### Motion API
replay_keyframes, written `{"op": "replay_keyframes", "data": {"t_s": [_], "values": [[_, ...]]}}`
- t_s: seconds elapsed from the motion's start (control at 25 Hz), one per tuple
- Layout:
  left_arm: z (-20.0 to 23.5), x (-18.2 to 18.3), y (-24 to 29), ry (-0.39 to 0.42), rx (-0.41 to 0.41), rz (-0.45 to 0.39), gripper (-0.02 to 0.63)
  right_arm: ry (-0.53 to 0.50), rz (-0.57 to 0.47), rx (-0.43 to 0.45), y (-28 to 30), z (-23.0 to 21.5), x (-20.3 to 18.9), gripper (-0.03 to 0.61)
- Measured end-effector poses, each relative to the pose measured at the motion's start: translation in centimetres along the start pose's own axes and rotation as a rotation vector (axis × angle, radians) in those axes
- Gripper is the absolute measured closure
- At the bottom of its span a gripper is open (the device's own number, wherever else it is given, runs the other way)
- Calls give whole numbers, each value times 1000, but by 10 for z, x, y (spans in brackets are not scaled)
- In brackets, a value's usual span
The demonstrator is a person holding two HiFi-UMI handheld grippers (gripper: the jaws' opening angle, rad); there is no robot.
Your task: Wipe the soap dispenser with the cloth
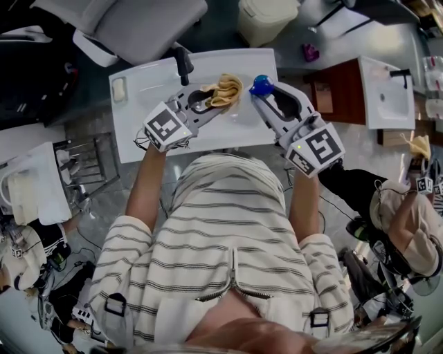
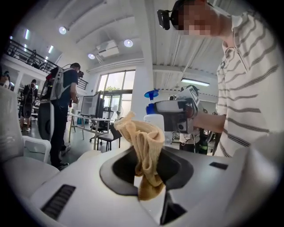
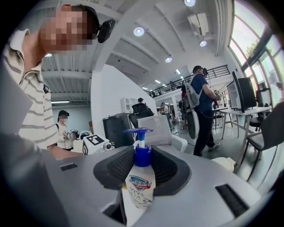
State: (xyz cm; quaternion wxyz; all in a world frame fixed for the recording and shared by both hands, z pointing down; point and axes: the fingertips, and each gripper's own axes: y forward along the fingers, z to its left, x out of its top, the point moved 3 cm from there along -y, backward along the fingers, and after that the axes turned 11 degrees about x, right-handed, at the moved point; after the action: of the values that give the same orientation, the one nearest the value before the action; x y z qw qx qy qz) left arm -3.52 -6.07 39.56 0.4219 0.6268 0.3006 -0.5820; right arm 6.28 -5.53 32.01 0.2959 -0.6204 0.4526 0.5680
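Note:
My left gripper (image 1: 208, 98) is shut on a crumpled yellow cloth (image 1: 224, 89), which bunches up out of the jaws over the white washbasin counter (image 1: 149, 135). In the left gripper view the cloth (image 2: 145, 150) hangs between the jaws of that gripper (image 2: 147, 166). Just to its right, my right gripper (image 1: 268, 95) is shut on the soap dispenser (image 1: 261, 85), a white bottle with a blue pump. The right gripper view shows the dispenser (image 3: 141, 179) upright, with the jaws of the right gripper (image 3: 141, 167) clamped at its blue collar. Cloth and dispenser sit close together, a small gap between them.
A black tap (image 1: 183, 63) stands at the counter's back edge and a pale soap bar (image 1: 119, 89) lies at its left end. Behind the counter are a grey chair (image 1: 131, 24) and a white bin (image 1: 266, 19). A second basin (image 1: 387, 90) and other people are at the right.

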Motion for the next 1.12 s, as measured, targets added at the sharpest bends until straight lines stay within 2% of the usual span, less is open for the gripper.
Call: {"op": "replay_keyframes", "data": {"t_s": [0.2, 0.36, 0.48, 0.64, 0.88, 1.12], "values": [[3, 7, 3, -31, 87, -30, 517, -3, 6, -55, -1, -9, -5, 453], [7, 14, -1, -53, 176, -41, 517, -6, 15, -137, 3, -12, -7, 453], [11, 18, -6, -57, 253, -49, 517, -17, 13, -202, 10, -14, -8, 453], [15, 26, -6, -78, 363, -81, 517, 23, -20, -257, 10, -27, -13, 453], [23, 18, -6, -87, 533, -49, 516, 40, -33, -320, 9, -46, -26, 453], [20, 9, -2, -41, 575, 6, 515, 42, -3, -352, 14, -61, -47, 453]]}}
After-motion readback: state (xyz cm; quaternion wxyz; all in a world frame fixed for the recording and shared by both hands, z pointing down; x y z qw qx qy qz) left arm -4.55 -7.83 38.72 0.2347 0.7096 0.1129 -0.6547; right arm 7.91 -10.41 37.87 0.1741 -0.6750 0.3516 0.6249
